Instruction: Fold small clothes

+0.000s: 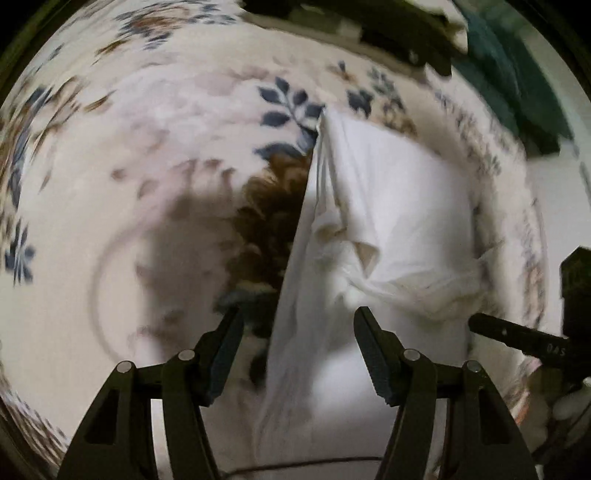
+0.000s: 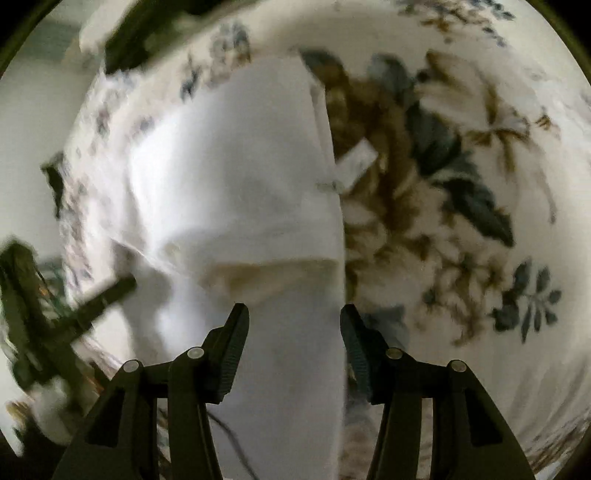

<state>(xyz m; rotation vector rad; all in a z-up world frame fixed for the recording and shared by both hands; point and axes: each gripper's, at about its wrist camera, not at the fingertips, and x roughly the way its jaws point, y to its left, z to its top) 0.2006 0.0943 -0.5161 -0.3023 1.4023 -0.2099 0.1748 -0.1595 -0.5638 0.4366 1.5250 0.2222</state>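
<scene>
White garment (image 1: 388,206) is lying partly folded on a floral-printed bedspread (image 1: 166,122), its near end running under both cameras and passing out of frame at the bottom. Motion blur is softening both views, so the garment's exact type and its seams are hard to make out. Left tool (image 1: 298,350) is hovering over the cloth's long left edge with its jaws standing wide apart and gripping nothing. Right tool (image 2: 294,345) is likewise spread wide and empty above the garment's right edge (image 2: 338,221). A small white tag (image 2: 356,160) is sticking out beside that edge. Dark blurred objects (image 1: 399,33) are sitting at the bedspread's far side, too indistinct to identify.
</scene>
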